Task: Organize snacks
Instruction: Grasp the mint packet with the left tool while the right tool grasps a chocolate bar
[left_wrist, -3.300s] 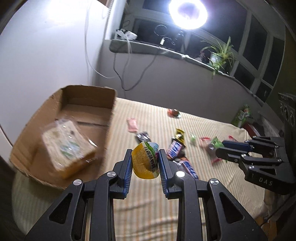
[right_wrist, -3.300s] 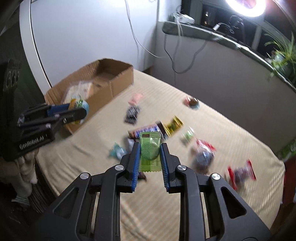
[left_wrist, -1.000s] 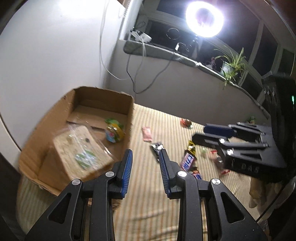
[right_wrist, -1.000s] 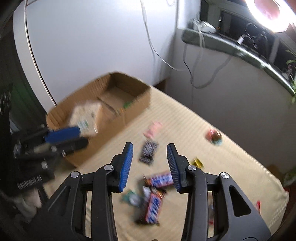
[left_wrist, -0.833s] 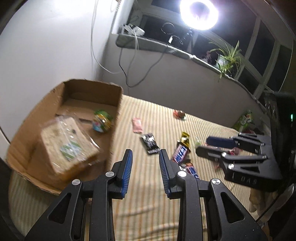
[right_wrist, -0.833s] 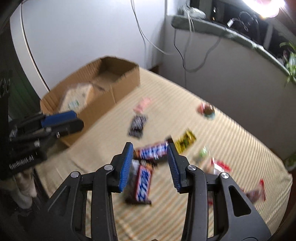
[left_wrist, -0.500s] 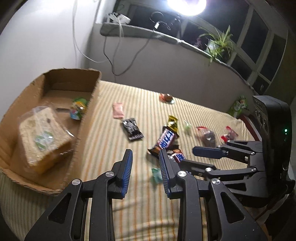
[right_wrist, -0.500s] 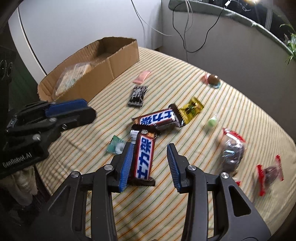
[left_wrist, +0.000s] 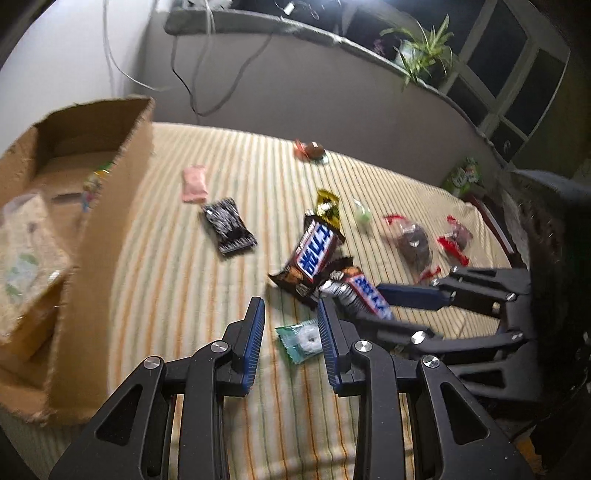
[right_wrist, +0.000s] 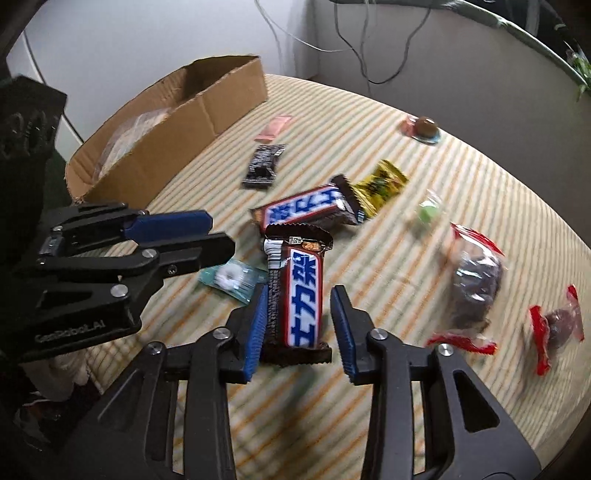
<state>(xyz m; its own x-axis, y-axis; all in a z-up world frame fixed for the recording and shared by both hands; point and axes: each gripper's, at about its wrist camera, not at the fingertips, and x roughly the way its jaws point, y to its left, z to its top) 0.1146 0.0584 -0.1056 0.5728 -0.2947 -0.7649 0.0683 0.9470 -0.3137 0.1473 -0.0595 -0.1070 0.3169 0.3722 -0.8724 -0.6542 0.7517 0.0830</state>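
My right claw (right_wrist: 299, 325) jaws just closing around brown chocolate bar with blue-white label (right_wrist: 299, 295), left pad touching, right pad apart. My left claw (left_wrist: 290, 325) spread, empty, over teal mint sachet (left_wrist: 301, 338). Brown cardboard box (left_wrist: 110, 206) far left on striped cloth (left_wrist: 177, 288).

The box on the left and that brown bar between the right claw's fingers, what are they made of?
The box: plain brown corrugated cardboard by the look, matte, with creased walls and ragged torn edges. The bar: its wrapper looks like glossy plastic film, printed, with crimped zigzag ends catching light. What is inside is hidden.
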